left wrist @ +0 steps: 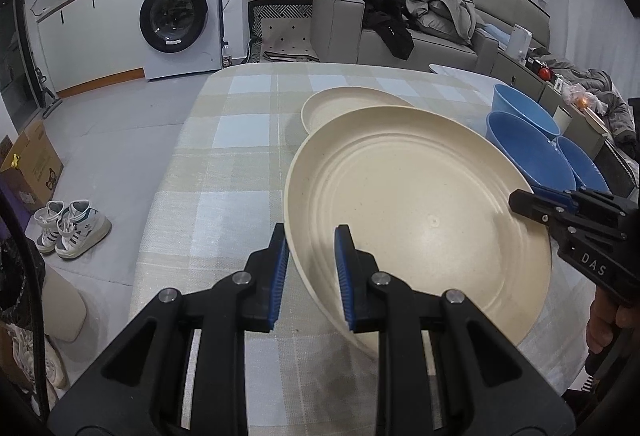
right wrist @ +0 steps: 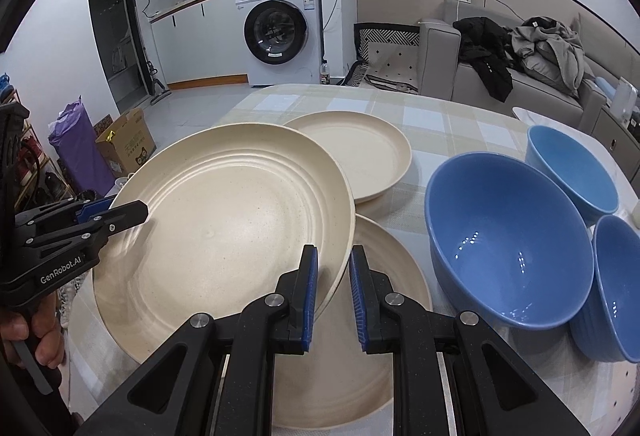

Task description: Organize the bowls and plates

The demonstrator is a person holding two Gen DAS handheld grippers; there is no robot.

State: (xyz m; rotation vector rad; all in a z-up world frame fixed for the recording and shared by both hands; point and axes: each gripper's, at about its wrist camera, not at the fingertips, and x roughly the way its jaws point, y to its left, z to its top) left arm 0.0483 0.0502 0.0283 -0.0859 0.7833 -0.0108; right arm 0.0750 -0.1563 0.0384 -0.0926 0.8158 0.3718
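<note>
Plate rim fills the left wrist view: the left gripper [left wrist: 311,236] is clamped on the near-left edge of the large cream plate [left wrist: 416,220], held tilted over the checked tablecloth [left wrist: 224,172], with the right gripper [left wrist: 524,202] pinching its far-right edge and a smaller cream plate [left wrist: 340,104] behind

Right wrist view: the right gripper [right wrist: 334,256] grips that plate's rim above another cream plate [right wrist: 384,264]; three blue bowls [right wrist: 508,236] sit just right

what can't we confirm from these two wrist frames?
- Lower plate, right wrist view: mostly covered by the lifted plate and right claw; in left wrist view fully hidden.
- Third blue bowl: cut by the frame edge.
- Left claw contact: outer pad hidden behind rim.
</note>
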